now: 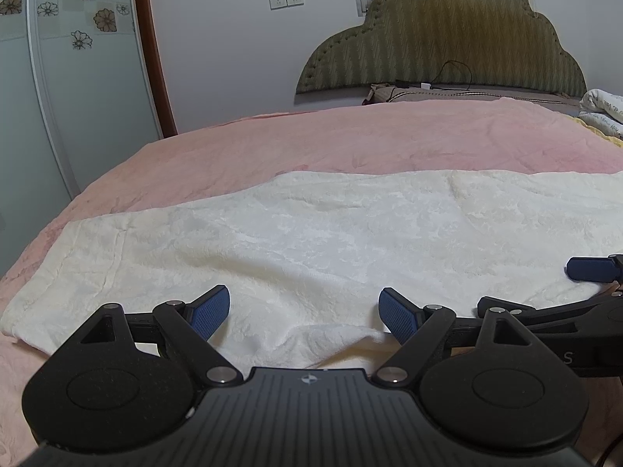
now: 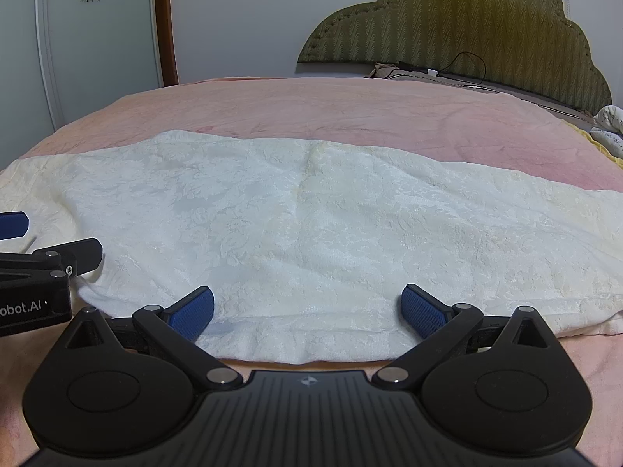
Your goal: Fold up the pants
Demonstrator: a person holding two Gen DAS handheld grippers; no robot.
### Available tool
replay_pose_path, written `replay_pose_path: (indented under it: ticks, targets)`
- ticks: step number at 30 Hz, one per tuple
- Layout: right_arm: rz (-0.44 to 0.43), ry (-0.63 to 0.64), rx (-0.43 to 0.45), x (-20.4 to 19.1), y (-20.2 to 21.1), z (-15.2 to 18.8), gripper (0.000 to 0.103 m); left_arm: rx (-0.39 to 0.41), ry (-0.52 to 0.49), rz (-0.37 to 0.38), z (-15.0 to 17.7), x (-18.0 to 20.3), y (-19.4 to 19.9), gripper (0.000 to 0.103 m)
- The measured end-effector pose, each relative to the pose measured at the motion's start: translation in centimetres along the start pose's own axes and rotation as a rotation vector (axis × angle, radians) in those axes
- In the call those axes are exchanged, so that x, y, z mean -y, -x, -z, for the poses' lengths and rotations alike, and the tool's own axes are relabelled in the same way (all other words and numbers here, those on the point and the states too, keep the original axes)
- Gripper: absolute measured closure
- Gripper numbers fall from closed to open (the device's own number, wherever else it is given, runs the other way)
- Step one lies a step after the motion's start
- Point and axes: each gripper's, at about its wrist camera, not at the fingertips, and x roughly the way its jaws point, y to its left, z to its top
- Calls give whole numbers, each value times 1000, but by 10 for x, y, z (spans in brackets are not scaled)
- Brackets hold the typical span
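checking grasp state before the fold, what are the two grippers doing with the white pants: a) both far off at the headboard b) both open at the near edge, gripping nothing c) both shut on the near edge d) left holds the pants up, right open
b: the left gripper and right gripper both have jaws spread wide at the near edge of the pants, which lie flat on the pink blanket.

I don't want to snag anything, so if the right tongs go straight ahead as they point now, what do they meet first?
Most likely the white pants: the open right tongs already straddle their near edge on the pink bedspread. Height above the cloth is unclear.
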Motion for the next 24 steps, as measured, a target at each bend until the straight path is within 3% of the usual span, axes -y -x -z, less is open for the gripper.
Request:
replay_pose_path:
  ticks: [24]
  targets:
    - [0,0,0,0,0,0,0,9,6,-3,0,-2,1,16]
